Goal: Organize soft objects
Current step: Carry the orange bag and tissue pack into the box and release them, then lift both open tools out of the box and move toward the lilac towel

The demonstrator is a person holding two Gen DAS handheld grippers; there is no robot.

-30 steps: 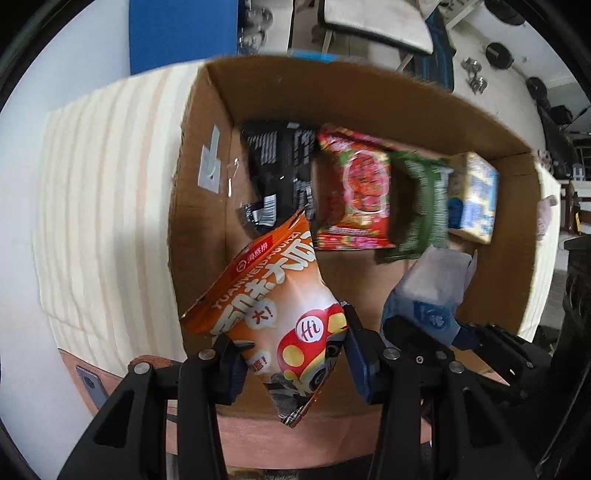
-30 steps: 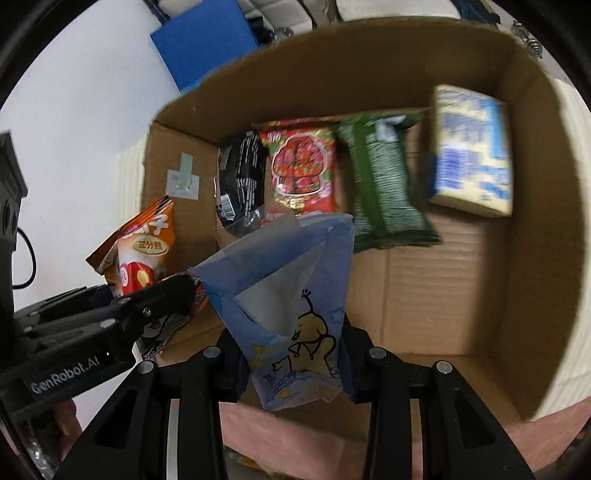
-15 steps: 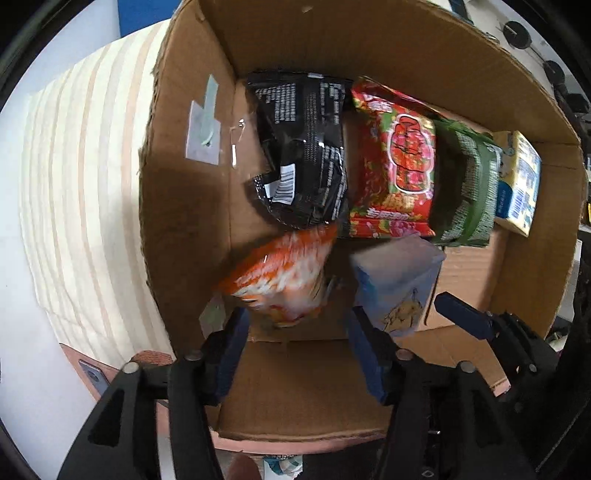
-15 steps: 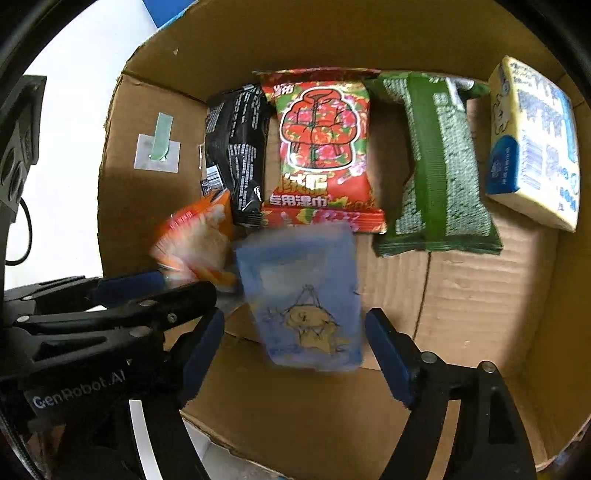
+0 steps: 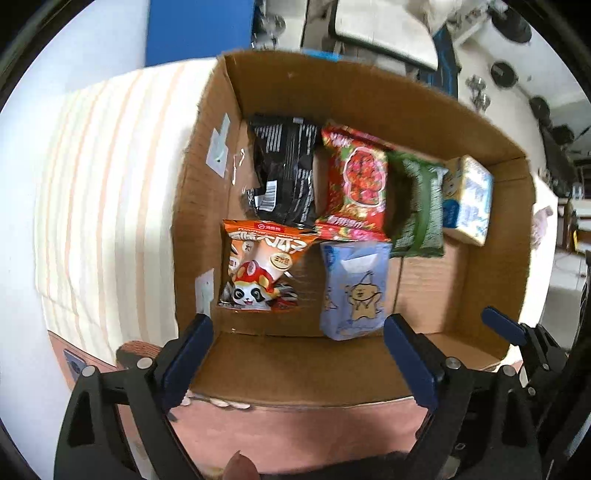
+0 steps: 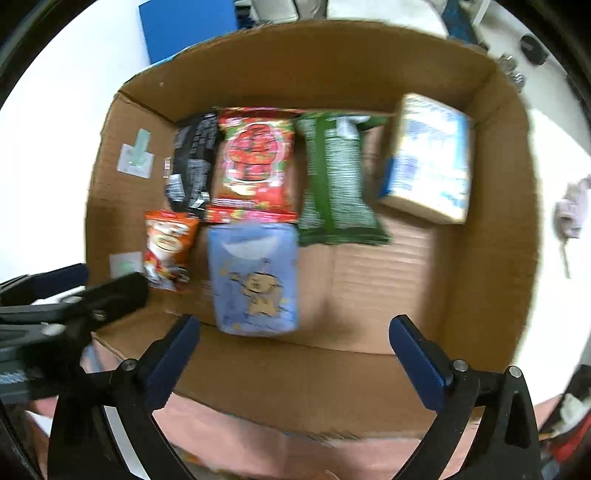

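Cardboard box (image 5: 369, 92): sitting open-topped across the middle of both views, holding six soft packs on its floor.
Back row: four packs lying side by side across the upper middle of the frame — black packet (image 5: 284, 170), red packet (image 5: 356, 184), green packet (image 5: 419, 206), pale blue-and-white pack (image 5: 469, 199) at the right end.
Front row: two packs lying just below that row — orange snack bag (image 5: 260, 269) at lower left by the box's left wall, lavender tissue pack (image 5: 354, 291) just to its right, its top edge touching the red packet.
Count: one box, six packs, one of each kind.
Left gripper (image 5: 297, 362): hovering above the box's near wall, jaws opening and spread wide, pinching nothing; the orange bag is lying free beyond them.
Right gripper (image 6: 293, 362): hovering over the near wall, jaws opening and spread wide, pinching nothing; the lavender pack is lying free on the box floor.
Surroundings: striped cloth (image 5: 103, 192) lying left of the box; blue board (image 5: 199, 29) standing at upper left.
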